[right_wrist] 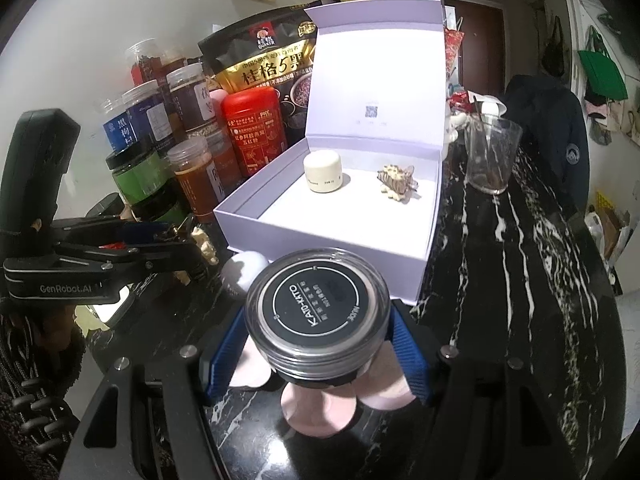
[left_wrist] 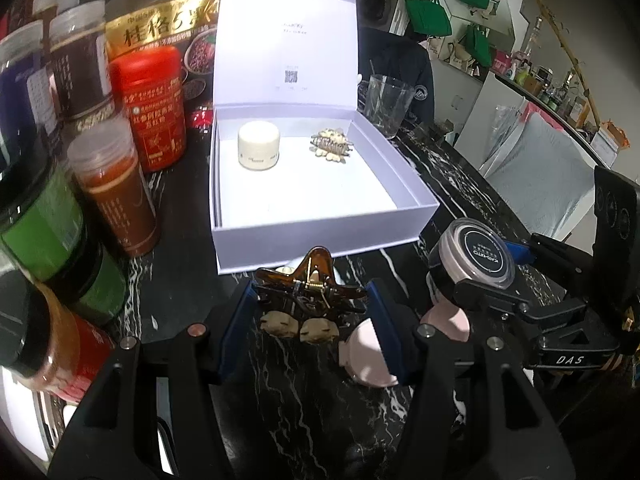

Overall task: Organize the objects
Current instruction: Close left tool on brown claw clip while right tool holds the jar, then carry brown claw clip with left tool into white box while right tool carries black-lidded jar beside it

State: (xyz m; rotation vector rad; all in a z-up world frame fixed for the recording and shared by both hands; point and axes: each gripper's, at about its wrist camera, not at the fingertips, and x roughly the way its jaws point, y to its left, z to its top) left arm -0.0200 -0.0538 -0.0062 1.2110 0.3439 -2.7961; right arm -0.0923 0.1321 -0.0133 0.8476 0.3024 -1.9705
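An open white gift box [left_wrist: 320, 232] [right_wrist: 320, 240] stands on the black marble counter with its lid up. Inside it are a cream jar [left_wrist: 259, 145] [right_wrist: 322, 172] and a pearl hair clip [left_wrist: 330, 143] [right_wrist: 396, 182]. My left gripper [left_wrist: 312, 304] is shut on a brown hair claw clip [left_wrist: 310, 284], just in front of the box. My right gripper [right_wrist: 318, 332] is shut on a round jar with a black KATO-KATO lid [right_wrist: 318, 312] [left_wrist: 474, 256], held to the right of the left gripper. Pink puffs [right_wrist: 316, 408] [left_wrist: 366, 356] lie below it.
Several spice jars and a red tin [left_wrist: 150, 108] [right_wrist: 254, 128] crowd the counter left of the box, with a Quaker bag [right_wrist: 264, 64] behind. A glass cup [left_wrist: 386, 104] [right_wrist: 492, 152] stands right of the box. The counter edge [right_wrist: 600, 280] runs along the right.
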